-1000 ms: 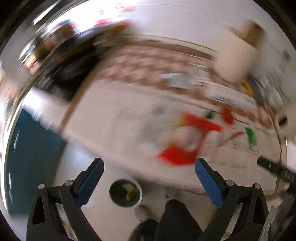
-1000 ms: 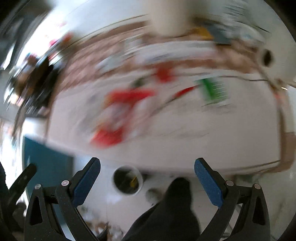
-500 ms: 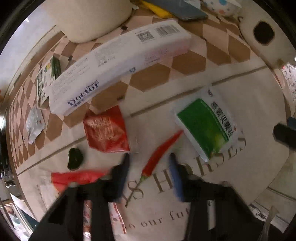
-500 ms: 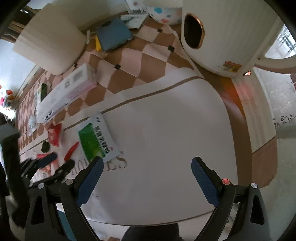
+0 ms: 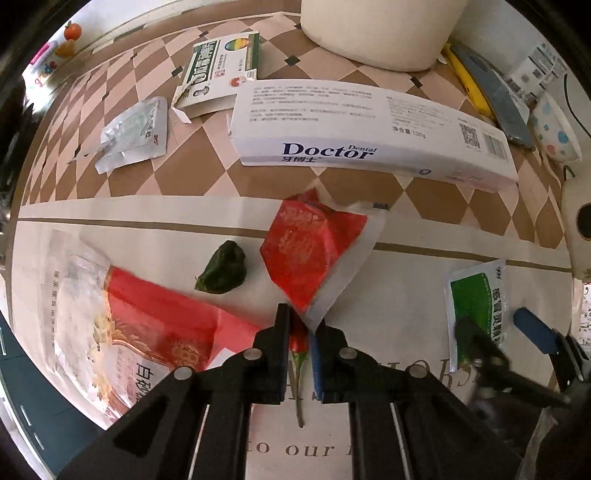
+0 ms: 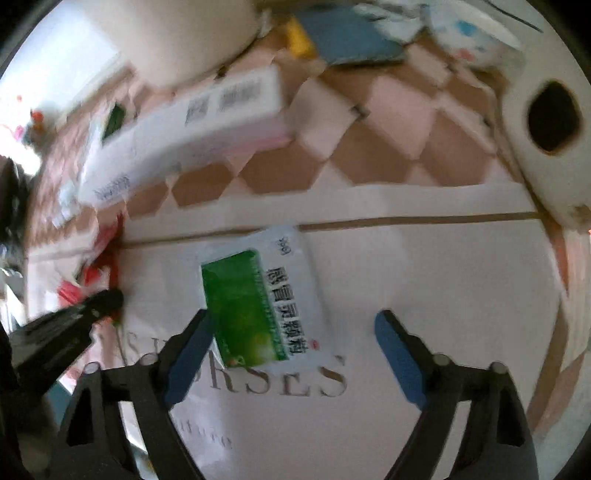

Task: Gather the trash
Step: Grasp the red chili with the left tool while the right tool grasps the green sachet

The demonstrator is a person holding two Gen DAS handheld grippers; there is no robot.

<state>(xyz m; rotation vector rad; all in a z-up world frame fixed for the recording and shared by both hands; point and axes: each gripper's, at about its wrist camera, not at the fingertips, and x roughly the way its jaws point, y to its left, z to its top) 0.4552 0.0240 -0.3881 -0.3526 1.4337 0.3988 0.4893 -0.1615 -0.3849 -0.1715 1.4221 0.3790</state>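
Note:
My left gripper (image 5: 300,332) is shut on a red chili pepper (image 5: 299,341) lying on the white tablecloth (image 5: 388,288); its green stem sticks out toward me. Just beyond lie a small red wrapper (image 5: 306,254), a dark green pepper piece (image 5: 223,271) and a large red and white bag (image 5: 129,325). My right gripper (image 6: 291,334) is open, low over a green and white sachet (image 6: 258,302); its left fingertip is at the sachet's edge. The right gripper also shows in the left wrist view (image 5: 495,332) over the sachet (image 5: 474,299).
A long white toothpaste box (image 5: 369,129), a green medicine box (image 5: 218,62), a silvery pouch (image 5: 135,133), a white pot (image 5: 380,33), a dotted bowl (image 5: 554,129) and a white appliance (image 6: 546,122) stand on the chequered cloth behind. The table edge is near left.
My left gripper has closed on the red chili pepper. My right gripper has moved left and down over the green sachet, still open.

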